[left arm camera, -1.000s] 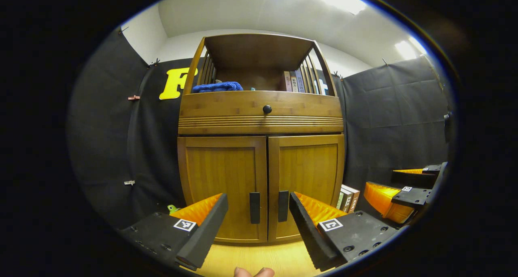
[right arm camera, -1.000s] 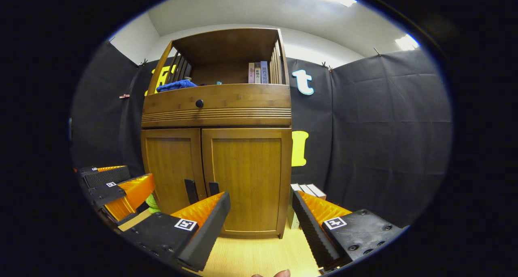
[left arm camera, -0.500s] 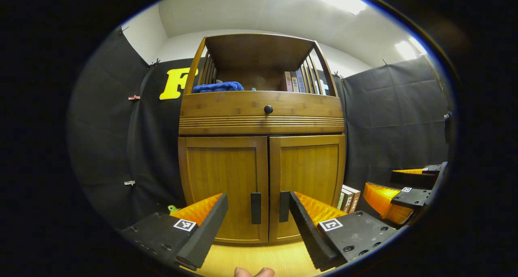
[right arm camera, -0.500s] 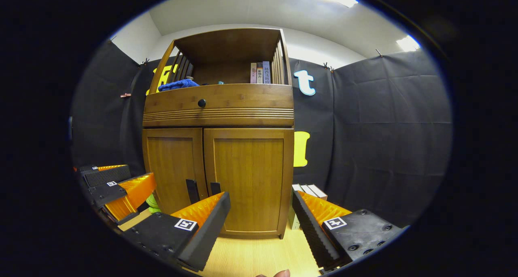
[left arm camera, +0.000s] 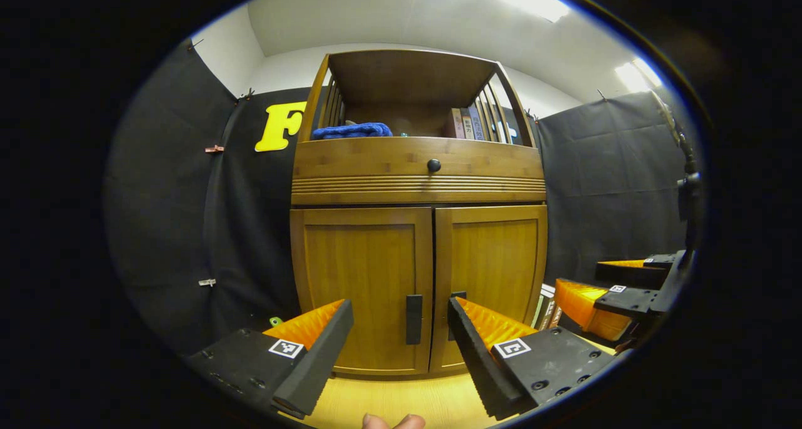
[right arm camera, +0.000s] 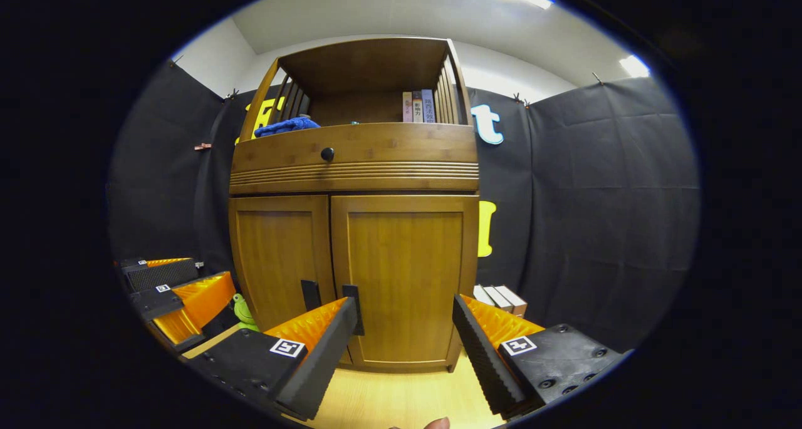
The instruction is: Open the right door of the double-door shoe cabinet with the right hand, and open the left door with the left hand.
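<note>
The shoe cabinet (left arm camera: 418, 228) is a tall piece of warm brown wood standing upright on a pale wooden floor against the black cloth wall. Its lower half has two panelled doors, both closed flush. The left door (left arm camera: 362, 285) and the right door (left arm camera: 492, 272) meet at a narrow centre seam, and each carries a dark vertical bar handle next to that seam: the left handle (left arm camera: 413, 319) shows fully, the right handle (right arm camera: 353, 307) partly. Above the doors runs a ribbed band with a drawer front bearing a round dark knob (left arm camera: 433, 165)
</note>
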